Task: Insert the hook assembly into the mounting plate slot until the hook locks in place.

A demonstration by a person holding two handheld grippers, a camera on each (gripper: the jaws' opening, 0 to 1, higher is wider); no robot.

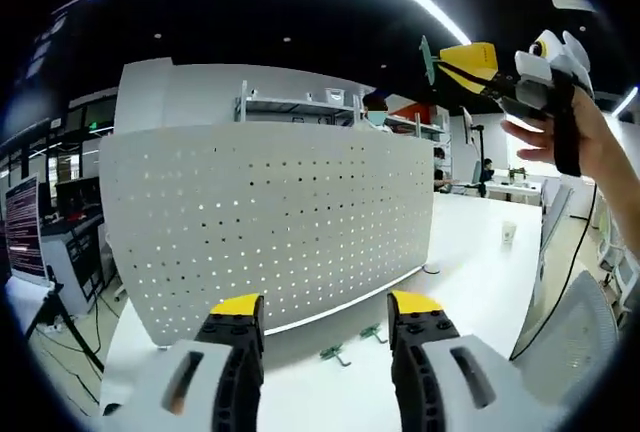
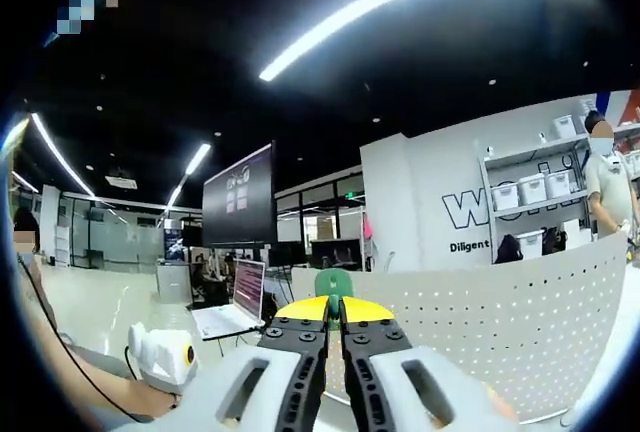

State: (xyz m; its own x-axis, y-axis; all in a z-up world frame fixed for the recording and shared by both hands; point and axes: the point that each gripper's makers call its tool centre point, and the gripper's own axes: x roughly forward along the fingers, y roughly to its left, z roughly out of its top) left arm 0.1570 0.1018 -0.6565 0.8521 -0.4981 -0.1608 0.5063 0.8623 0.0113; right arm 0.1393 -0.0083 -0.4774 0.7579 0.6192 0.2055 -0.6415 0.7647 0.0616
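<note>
Right gripper (image 2: 334, 314) clamped on green hook (image 2: 332, 283), raised above pegboard (image 1: 270, 217); left gripper (image 1: 325, 314) apart, empty; insertion not begun; spare hooks (image 1: 352, 344) on table (image 1: 470, 252).

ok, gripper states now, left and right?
Left gripper: open, holding nothing, above the green hooks on the table.
Right gripper: shut on a green hook, raised near the pegboard.

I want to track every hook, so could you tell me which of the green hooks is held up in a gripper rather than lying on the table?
The green hook clamped in the right gripper, raised near the pegboard's top. The other two hooks lie on the white table before the left gripper.
</note>
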